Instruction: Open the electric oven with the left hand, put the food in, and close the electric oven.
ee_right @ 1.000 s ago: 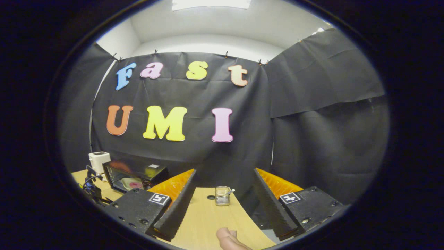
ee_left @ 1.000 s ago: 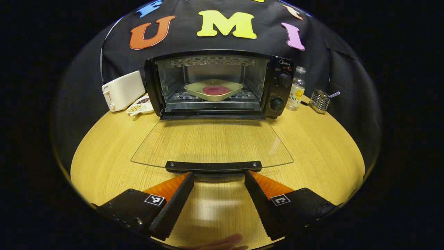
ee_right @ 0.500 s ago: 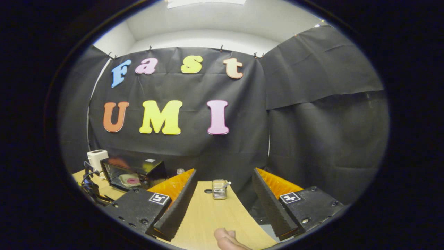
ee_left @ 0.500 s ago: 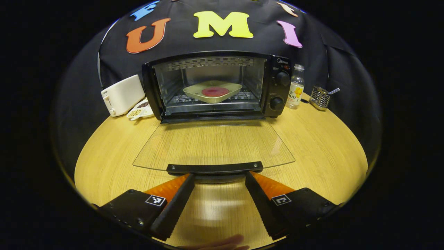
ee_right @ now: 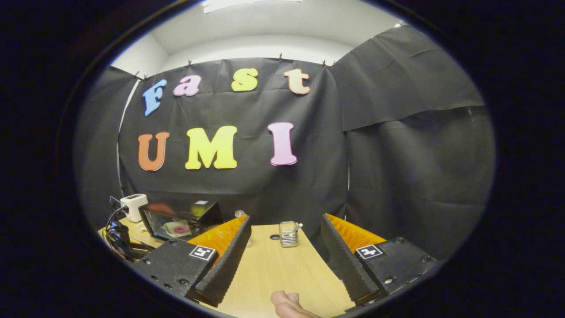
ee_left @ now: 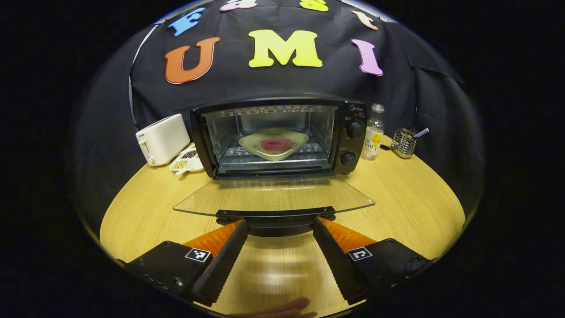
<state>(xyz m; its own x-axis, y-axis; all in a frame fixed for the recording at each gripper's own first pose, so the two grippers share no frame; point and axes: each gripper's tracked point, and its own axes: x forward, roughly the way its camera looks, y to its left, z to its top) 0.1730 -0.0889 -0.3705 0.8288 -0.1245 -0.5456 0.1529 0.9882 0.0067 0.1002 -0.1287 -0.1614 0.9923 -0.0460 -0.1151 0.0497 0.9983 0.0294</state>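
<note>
Wooden table [ee_left: 410,212] carries everything in the left gripper view. At its far side, against the black cloth, stands the oven [ee_left: 278,134], its cavity open to the front and two knobs on its right panel. Its glass door [ee_left: 273,198] hangs forward and low, part-way down, with the dark handle [ee_left: 276,215] along its near edge. Inside, on the wire rack, sits a pale tray [ee_left: 273,143] with the food [ee_left: 276,144], a round red patch, at its centre.

Left of the oven is a white toaster [ee_left: 162,139], and just in front of that a small dish [ee_left: 187,160] of grains. Right of the oven stands a bottle [ee_left: 372,138], and farther right a wire holder [ee_left: 404,142] with a utensil in it.

The left gripper [ee_left: 278,227] sits at the door's handle with its fingers spread wide apart, their tips reaching just under the handle's two ends; whether they touch it I cannot tell. A fingertip shows at the bottom edge.

In the right gripper view the right gripper [ee_right: 286,223] is held well off to the side of the oven [ee_right: 178,221], fingers likewise wide apart and holding nothing, above the table [ee_right: 273,269]. The wire holder [ee_right: 288,234] stands between them farther off, and a hand [ee_right: 289,304] shows at the bottom.
</note>
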